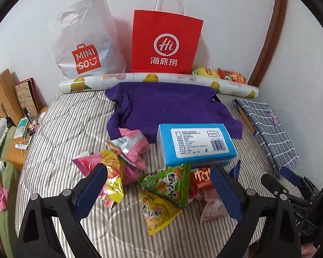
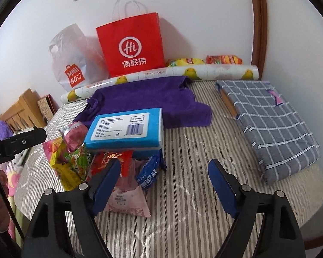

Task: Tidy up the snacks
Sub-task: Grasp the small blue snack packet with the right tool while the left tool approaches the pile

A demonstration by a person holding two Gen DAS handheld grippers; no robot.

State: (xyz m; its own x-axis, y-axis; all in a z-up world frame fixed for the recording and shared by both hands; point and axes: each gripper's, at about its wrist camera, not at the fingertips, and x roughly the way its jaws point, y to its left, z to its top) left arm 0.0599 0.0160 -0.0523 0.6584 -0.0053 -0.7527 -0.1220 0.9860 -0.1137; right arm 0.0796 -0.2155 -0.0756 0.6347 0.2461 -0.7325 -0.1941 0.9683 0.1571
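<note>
Lying heaped, crinkly bright snack packets (image 1: 161,185); left gripper (image 1: 159,185) and right gripper (image 2: 164,174) gape empty.

Bare striped bedcover (image 2: 193,150) lies open between blue box (image 2: 127,126) and checked cloth (image 2: 269,124).

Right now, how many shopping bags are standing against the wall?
2. The red paper bag stands in the middle; the white plastic bag leans just left of it. Both sit behind the roll. None seems hidden.
</note>
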